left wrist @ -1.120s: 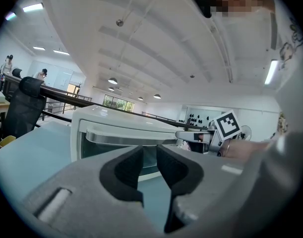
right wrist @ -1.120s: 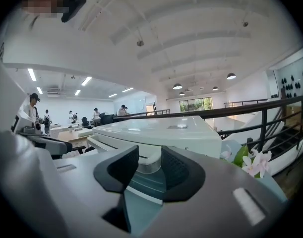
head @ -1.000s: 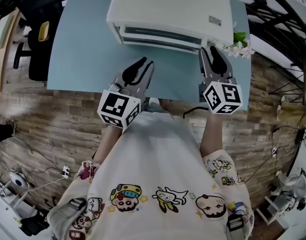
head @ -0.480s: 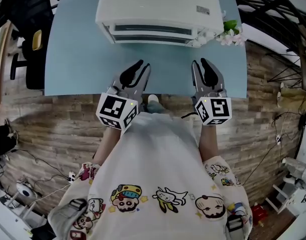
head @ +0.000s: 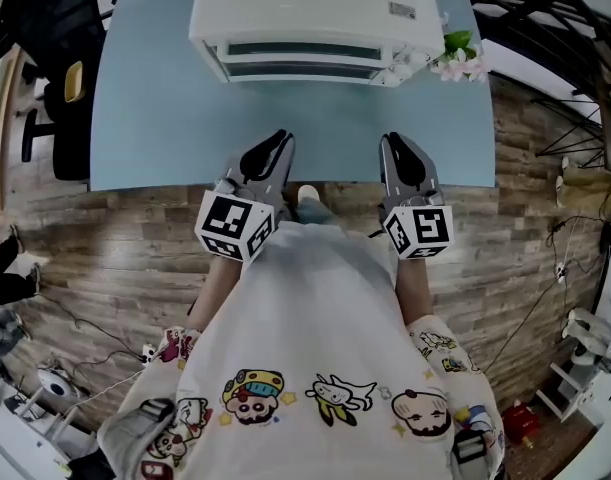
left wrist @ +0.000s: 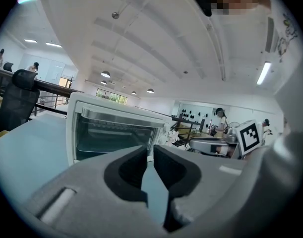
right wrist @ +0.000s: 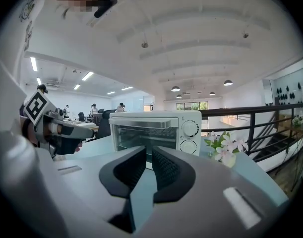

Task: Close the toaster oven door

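step: confirm closure | toaster oven (head: pixel 315 18) top centre on tabletop (head: pixel 155 118), door (head: pixel 303 60) looks upright and flush, probably done | left tool (head: pixel 280 140) low centre-left, narrow slit, empty | right tool (head: pixel 393 140) jaws just been closing, narrow, empty | do well: check both door edges; nudge handle squarely only if a gap shows
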`<control>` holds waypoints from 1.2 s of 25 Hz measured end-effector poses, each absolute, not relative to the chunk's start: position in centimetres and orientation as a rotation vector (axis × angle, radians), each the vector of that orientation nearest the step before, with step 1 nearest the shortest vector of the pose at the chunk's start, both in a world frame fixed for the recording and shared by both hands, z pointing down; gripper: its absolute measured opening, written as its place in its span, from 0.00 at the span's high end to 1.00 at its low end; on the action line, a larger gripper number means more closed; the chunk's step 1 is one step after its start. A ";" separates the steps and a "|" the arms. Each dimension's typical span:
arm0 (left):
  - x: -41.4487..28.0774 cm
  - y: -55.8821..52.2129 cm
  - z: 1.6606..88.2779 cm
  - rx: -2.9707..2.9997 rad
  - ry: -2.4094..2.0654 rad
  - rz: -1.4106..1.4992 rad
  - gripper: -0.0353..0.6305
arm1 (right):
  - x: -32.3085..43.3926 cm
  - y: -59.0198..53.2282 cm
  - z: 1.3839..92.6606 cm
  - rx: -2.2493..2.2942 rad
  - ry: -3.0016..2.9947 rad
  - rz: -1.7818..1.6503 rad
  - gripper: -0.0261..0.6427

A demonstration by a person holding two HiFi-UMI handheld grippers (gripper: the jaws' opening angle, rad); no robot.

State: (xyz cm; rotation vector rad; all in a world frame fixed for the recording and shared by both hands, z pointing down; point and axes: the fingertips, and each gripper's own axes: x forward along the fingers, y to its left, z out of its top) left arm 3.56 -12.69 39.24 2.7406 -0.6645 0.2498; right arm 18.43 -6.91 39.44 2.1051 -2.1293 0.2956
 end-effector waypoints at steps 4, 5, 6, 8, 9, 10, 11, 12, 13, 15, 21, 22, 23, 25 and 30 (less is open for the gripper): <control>3.5 -12.5 39.3 2.748 -0.676 0.233 0.94 | 18.1 -6.5 39.8 2.113 -2.126 0.290 0.94; 3.5 -12.5 39.4 2.749 -0.676 0.233 0.95 | 18.1 -6.4 39.9 2.116 -2.127 0.294 0.95; 3.6 -12.4 39.4 2.749 -0.675 0.236 0.95 | 18.1 -6.4 40.0 2.118 -2.129 0.299 0.95; 3.7 -12.3 39.6 2.748 -0.670 0.244 0.95 | 18.1 -6.4 40.1 2.122 -2.132 0.310 0.95; 3.7 -12.2 39.7 2.748 -0.668 0.247 0.95 | 18.1 -6.4 40.1 2.122 -2.134 0.312 0.95; 3.7 -12.1 39.7 2.747 -0.667 0.250 0.95 | 18.1 -6.3 40.2 2.121 -2.136 0.314 0.95; 3.7 -12.1 39.8 2.747 -0.667 0.252 0.95 | 18.1 -6.3 40.2 2.121 -2.138 0.317 0.95; 3.7 -12.0 39.8 2.747 -0.668 0.253 0.95 | 18.2 -6.3 40.2 2.120 -2.140 0.320 0.95; 3.8 -12.0 39.8 2.747 -0.668 0.253 0.95 | 18.2 -6.3 40.3 2.119 -2.142 0.323 0.95; 3.8 -12.0 39.7 2.749 -0.670 0.252 0.95 | 18.3 -6.3 40.3 2.118 -2.144 0.324 0.95; 3.9 -12.0 39.6 2.749 -0.676 0.249 0.95 | 18.3 -6.3 40.0 2.112 -2.147 0.314 0.95; 3.9 -12.0 39.6 2.749 -0.676 0.249 0.95 | 18.4 -6.3 40.0 2.112 -2.147 0.314 0.95; 4.0 -12.0 39.6 2.749 -0.676 0.249 0.95 | 18.4 -6.3 40.0 2.113 -2.147 0.314 0.95; 4.1 -12.0 39.6 2.750 -0.677 0.247 0.95 | 18.6 -6.3 40.1 2.113 -2.147 0.316 0.95; 4.1 -12.1 39.6 2.748 -0.691 0.249 0.95 | 18.7 -6.3 40.2 2.103 -2.148 0.319 0.95</control>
